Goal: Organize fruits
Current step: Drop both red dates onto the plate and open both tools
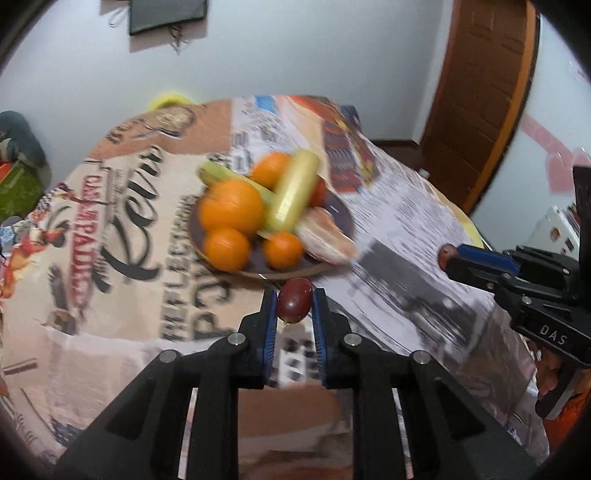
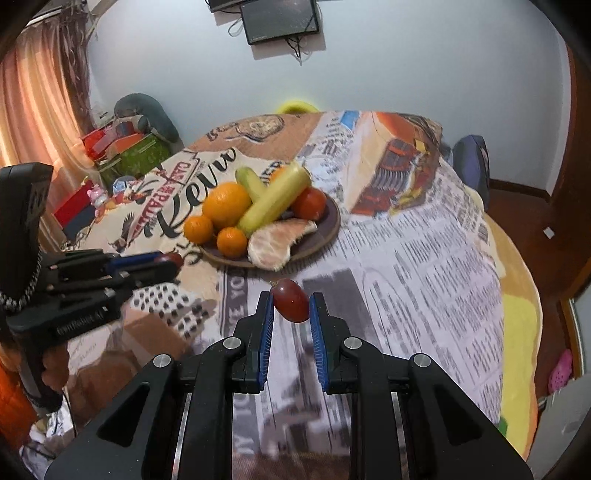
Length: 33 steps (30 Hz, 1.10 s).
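Each gripper (image 1: 294, 303) (image 2: 291, 304) seemingly pinches a red grape (image 1: 294, 301) (image 2: 291, 300).

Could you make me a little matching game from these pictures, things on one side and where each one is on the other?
Things:
1. left tongs
2. peeled citrus
3. long pale-green vegetable
4. screen

Places or states:
A. lying across the top of the oranges
B. hanging on the wall
C. shut on a red grape
D. at the front of the brown plate

Pairs: 1-C, 2-D, 3-A, 4-B
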{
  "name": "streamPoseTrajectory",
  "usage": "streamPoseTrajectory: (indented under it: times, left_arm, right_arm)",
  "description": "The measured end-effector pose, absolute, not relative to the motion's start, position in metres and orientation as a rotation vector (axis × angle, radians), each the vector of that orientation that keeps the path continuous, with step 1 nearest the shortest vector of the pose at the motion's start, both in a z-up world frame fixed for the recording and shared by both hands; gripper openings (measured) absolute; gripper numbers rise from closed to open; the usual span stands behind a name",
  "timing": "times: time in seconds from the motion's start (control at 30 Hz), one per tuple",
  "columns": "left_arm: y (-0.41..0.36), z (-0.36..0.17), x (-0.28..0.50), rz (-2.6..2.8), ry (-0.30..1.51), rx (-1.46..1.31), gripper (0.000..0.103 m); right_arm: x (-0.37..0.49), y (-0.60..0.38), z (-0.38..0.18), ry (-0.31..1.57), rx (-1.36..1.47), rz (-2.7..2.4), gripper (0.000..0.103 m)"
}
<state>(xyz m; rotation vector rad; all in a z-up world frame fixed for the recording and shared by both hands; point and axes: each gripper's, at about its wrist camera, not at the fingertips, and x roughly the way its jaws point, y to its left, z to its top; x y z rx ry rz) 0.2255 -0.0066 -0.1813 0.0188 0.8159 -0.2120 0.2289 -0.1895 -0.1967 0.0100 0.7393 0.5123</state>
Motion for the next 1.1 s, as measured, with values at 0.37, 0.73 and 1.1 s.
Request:
streamPoseTrajectory:
  times: [0.37,0.73,1.1]
  left_arm:
    - [0.040,-0.167,0.257,-0.118,0.766,-0.015,0.018]
    - [0.052,-0.191,0.302,-0.089,0.804,-0.037,0.018]
    - [0.057,-0.213,0.321,-0.118,0.840,-0.068,0.018]
  right_arm:
    - [0.261,-0.168,-0.179,0.684,-0.014,0.526,0.018]
    - [0.307,-0.159,-0.190,0.705,-0.010,0.503,0.018]
    - [0.335,-0.148,-0.225,0.805,-0.046,0.501,0.019]
